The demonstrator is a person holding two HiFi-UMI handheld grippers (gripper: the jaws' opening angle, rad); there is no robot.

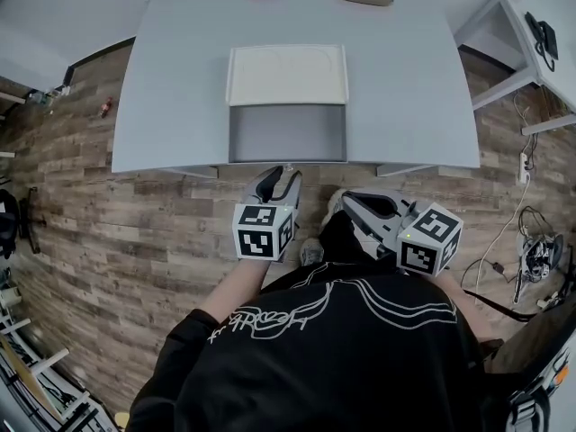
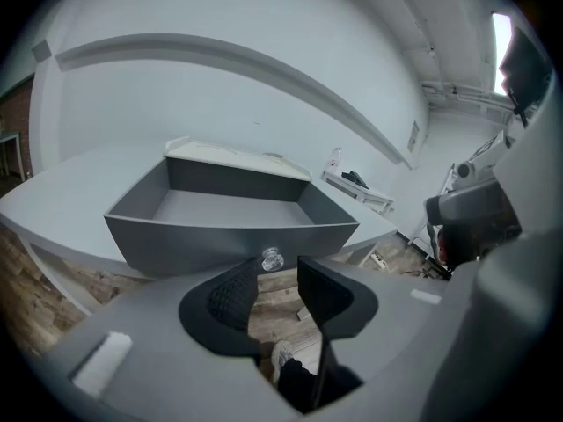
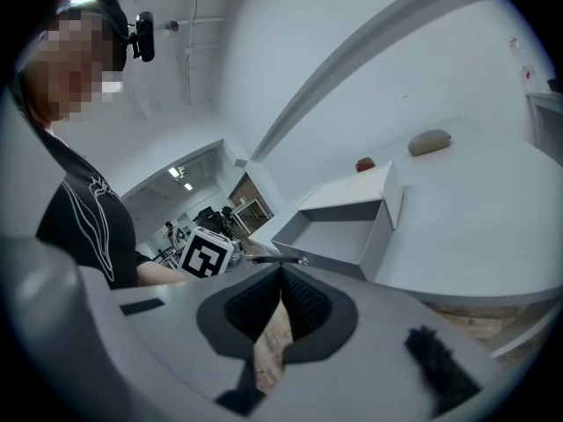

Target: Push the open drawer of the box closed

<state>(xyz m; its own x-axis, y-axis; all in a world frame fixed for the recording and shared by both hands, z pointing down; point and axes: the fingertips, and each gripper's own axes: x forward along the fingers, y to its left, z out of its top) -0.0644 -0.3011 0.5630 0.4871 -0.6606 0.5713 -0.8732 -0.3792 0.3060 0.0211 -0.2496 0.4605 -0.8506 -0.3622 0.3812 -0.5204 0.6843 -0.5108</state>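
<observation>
Left hand-held gripper point(image 1: 283, 173), jaws apart, faces the drawer point(image 1: 288, 133) jutting toward the person point(image 1: 342, 349).

Grey drawer point(image 1: 288, 133), cream box point(image 1: 287, 75), white table point(image 1: 180, 106), brown wood-grain floor point(image 1: 108, 241).

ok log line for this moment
grey drawer of white box: open | left gripper: open, aimed at clear round knob | right gripper: shut, empty

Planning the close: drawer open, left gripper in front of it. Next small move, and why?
Probably ease the left gripper forward until it meets the drawer at its clear knob. The drawer stands pulled well out of the box, and the open, empty jaws sit just short of its front, lined up with the knob.
</observation>
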